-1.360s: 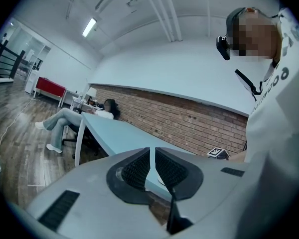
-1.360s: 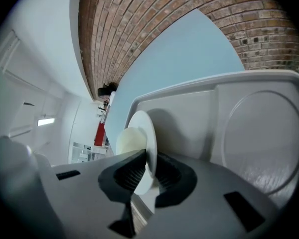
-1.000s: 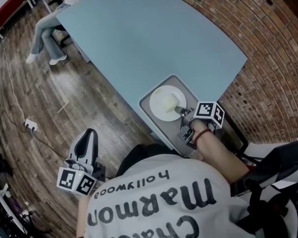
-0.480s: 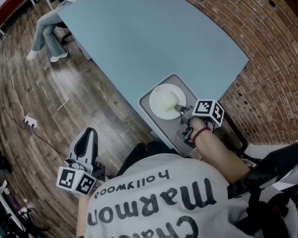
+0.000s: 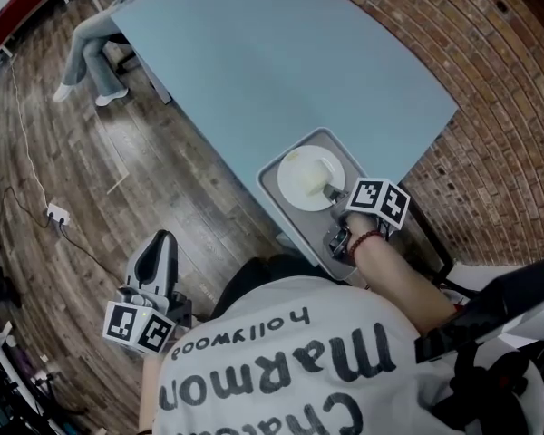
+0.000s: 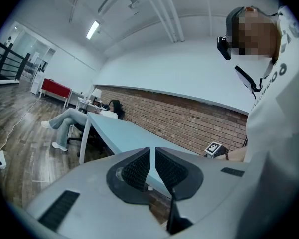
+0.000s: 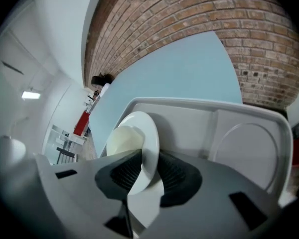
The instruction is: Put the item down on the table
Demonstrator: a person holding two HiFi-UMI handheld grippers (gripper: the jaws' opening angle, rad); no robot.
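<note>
Right gripper view: the right gripper (image 7: 145,172) jaws pinch the white plate (image 7: 148,133) above the grey tray (image 7: 249,143); the left gripper (image 6: 152,164) jaws are closed and empty.

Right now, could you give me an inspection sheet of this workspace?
Surface: light blue table, grey tray at its near corner.
Job's things: white plate over the tray, gripped by its rim.
Clutter: nothing seen.
Grippers: right gripper shut on the plate; left gripper shut, empty, low over the wooden floor.
Cables: white cable and power strip on the floor.
Surroundings: brick wall; seated person at the table's far end.
</note>
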